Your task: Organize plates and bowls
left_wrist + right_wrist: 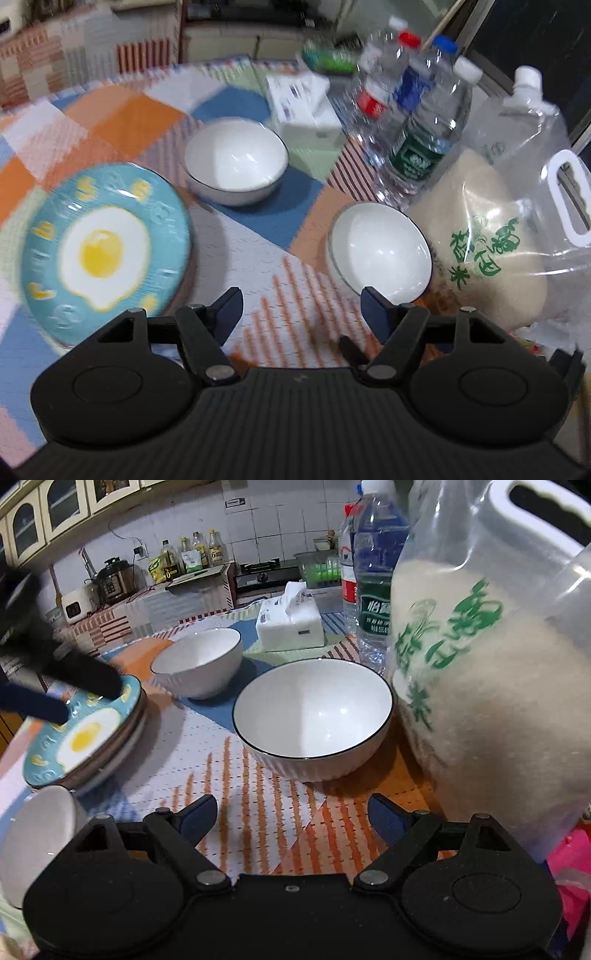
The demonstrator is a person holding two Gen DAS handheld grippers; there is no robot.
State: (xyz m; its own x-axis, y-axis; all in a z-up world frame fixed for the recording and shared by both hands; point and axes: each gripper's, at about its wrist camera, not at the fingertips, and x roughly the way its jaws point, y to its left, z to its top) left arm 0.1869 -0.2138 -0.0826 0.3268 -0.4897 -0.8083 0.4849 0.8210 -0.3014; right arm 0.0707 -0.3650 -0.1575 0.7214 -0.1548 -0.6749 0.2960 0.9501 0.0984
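Left wrist view: left gripper (301,310) jaws released, empty; teal egg-print ceramic plate (107,247) tops stack on table (255,254). Right wrist view: right gripper (291,814) jaws released before nearer white black-rimmed bowl (314,716); pinch rim squarely, clear rice bag (491,686), nest into farther white bowl (197,661).

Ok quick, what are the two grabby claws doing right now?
Left gripper: jaws open, holding nothing.
Right gripper: jaws open, holding nothing.
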